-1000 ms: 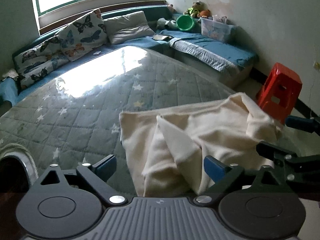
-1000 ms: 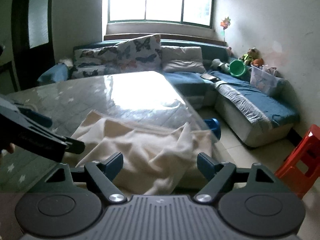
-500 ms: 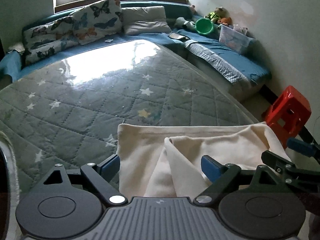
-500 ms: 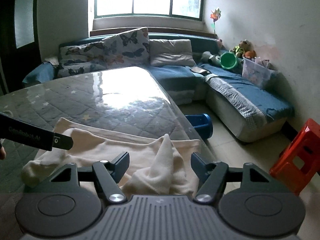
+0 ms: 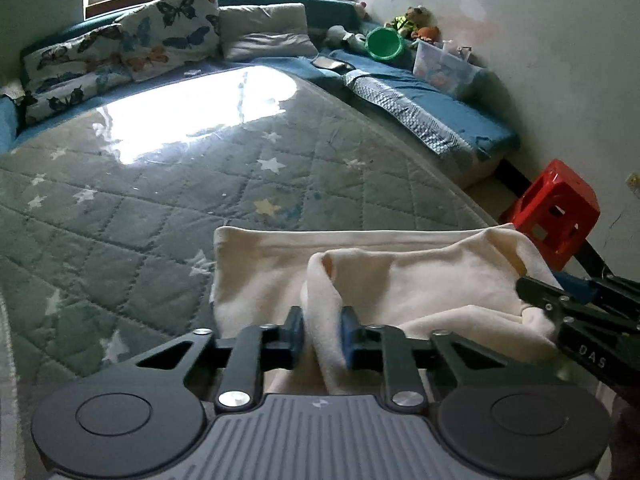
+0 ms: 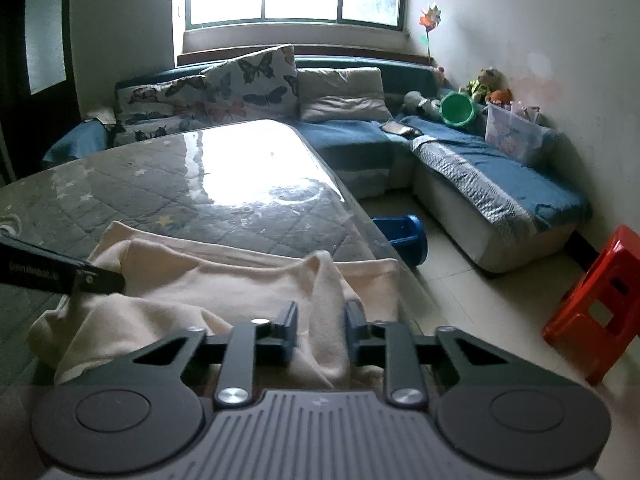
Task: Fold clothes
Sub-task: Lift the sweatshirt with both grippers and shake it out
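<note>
A cream garment (image 5: 420,280) lies rumpled at the near edge of the quilted, star-patterned table (image 5: 160,208). My left gripper (image 5: 321,330) has a raised fold of it between its blue pads, and the jaws are closing onto that fold. In the right wrist view the same cream garment (image 6: 192,280) shows another upright fold, with my right gripper (image 6: 321,330) closing on it in the same way. The right gripper (image 5: 560,308) reaches into the cloth's right end in the left wrist view. The left gripper (image 6: 80,276) enters from the left in the right wrist view.
The table edge runs just right of the garment, with tiled floor below. A red stool (image 6: 600,304) and a tipped blue stool (image 6: 404,236) stand on that floor. A blue corner sofa (image 6: 500,184) with butterfly cushions (image 6: 256,84) lies beyond the table.
Both grippers came down and forward onto the garment, and their jaws went from wide apart to pinching raised folds. The cloth lies flatter than before.
</note>
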`<action>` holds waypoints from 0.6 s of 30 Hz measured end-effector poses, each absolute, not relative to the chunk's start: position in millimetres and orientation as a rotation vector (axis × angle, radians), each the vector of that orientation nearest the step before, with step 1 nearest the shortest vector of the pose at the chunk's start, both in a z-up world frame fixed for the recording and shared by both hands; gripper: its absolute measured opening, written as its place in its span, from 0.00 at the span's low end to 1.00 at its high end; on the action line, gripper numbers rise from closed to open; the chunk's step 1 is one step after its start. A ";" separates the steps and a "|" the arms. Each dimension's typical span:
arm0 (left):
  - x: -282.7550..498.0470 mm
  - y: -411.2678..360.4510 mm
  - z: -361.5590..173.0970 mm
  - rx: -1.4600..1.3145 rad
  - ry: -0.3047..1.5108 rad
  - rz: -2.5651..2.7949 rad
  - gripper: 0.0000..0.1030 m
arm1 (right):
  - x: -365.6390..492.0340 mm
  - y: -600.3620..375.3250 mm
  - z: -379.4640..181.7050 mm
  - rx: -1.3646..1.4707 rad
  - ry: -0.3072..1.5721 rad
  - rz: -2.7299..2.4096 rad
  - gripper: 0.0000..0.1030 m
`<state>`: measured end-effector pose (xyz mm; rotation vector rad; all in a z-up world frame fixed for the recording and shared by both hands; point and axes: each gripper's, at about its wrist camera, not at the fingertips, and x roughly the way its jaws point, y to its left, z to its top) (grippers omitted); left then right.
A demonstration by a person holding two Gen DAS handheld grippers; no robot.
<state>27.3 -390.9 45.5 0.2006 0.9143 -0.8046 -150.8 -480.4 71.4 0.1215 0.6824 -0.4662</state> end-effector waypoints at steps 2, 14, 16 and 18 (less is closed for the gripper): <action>23.0 -380.0 50.0 0.192 0.904 -0.811 0.16 | -163.3 -476.2 75.0 0.117 0.668 -0.472 0.10; 1.0 -274.6 66.8 0.159 0.860 -0.759 0.13 | -258.8 -439.3 99.2 0.150 0.600 -0.479 0.05; -1.6 -257.5 65.5 0.153 0.862 -0.750 0.14 | -264.6 -434.0 101.4 0.164 0.608 -0.453 0.05; -5.1 -243.4 63.2 0.155 0.862 -0.746 0.14 | -263.9 -427.8 102.3 0.176 0.617 -0.414 0.10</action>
